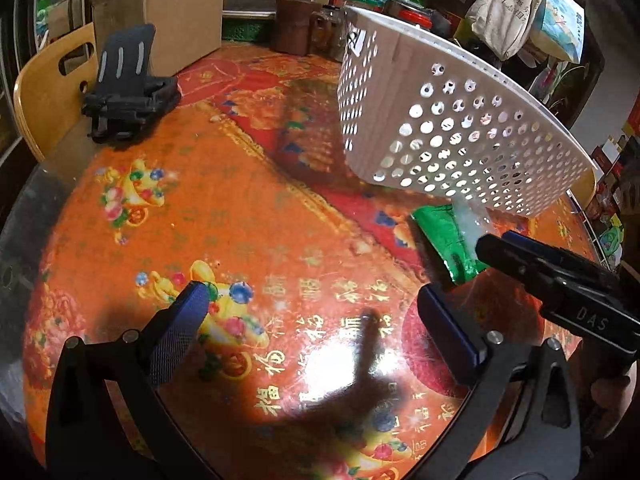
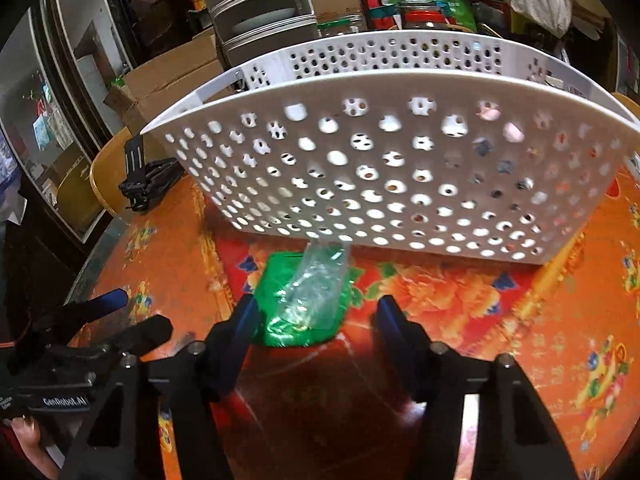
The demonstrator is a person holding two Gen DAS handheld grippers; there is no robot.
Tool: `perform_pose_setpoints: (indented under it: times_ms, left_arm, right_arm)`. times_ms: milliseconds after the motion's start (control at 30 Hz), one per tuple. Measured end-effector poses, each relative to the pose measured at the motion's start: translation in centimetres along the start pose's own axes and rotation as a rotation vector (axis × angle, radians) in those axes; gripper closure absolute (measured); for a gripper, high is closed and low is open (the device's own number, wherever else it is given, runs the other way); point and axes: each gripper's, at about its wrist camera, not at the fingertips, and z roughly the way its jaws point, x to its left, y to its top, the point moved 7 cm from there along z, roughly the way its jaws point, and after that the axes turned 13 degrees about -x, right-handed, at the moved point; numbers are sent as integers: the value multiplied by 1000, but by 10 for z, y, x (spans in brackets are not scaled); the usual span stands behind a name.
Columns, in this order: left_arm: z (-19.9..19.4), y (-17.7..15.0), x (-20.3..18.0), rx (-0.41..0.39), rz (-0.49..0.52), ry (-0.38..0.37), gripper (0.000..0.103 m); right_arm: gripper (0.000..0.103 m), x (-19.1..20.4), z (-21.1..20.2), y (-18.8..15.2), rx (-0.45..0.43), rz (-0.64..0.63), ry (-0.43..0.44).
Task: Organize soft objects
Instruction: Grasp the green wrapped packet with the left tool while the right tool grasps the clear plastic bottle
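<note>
1. Both tongs stand with their fingers spread apart and hold nothing: the left gripper point(image 1: 312, 320) hangs over a bare stretch of the table, and the right gripper point(image 2: 316, 320) points at the green packet, its fingers on either side of the packet's near end. Whether they touch it I cannot tell.
2. Under everything lies the round table point(image 1: 140, 220), covered in a glossy orange and red cloth printed with flowers and gold Chinese characters.
3. At the far side of the table stands a white perforated plastic basket point(image 2: 360, 176); in the right wrist view small pale and dark things show dimly through its holes, too blurred to name.
4. A cardboard box point(image 1: 176, 12) sits beyond the table's far left edge, next to a yellow wooden chair back point(image 1: 44, 88).
5. On the table's left edge rests a black folding stand point(image 1: 128, 96), well apart from the basket.
6. The green packet point(image 2: 288, 312) lies flat on the cloth just in front of the basket's near wall.
7. Across the packet lies a crumpled clear plastic bag point(image 2: 318, 280), its far end reaching the foot of the basket.
</note>
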Motion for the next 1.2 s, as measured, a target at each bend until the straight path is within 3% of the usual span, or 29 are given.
perform_pose_setpoints:
  times_ms: [233, 467, 700, 1033, 1067, 1133, 1167, 1200]
  left_arm:
    - [4, -1, -12, 1, 18, -5, 0]
    - [14, -2, -41, 20, 64, -14, 0]
    - [39, 0, -88, 68, 101, -35, 0]
    - [70, 2, -134, 79, 176, 67, 1]
    - [71, 2, -138, 73, 180, 79, 3]
    - [68, 5, -142, 51, 176, 84, 22]
    - [65, 6, -144, 43, 175, 83, 40]
    - [63, 7, -146, 42, 175, 77, 48]
  right_arm:
    - [70, 3, 7, -1, 3, -21, -2]
    - [71, -20, -21, -1, -51, 4, -6]
    - [71, -66, -54, -14, -72, 45, -65]
    - [72, -98, -74, -27, -85, 69, -88]
    - [72, -99, -76, -28, -87, 66, -88]
    - [72, -100, -79, -30, -88, 62, -87]
    - [72, -100, -81, -31, -87, 61, -85]
    - [72, -99, -83, -32, -87, 59, -83]
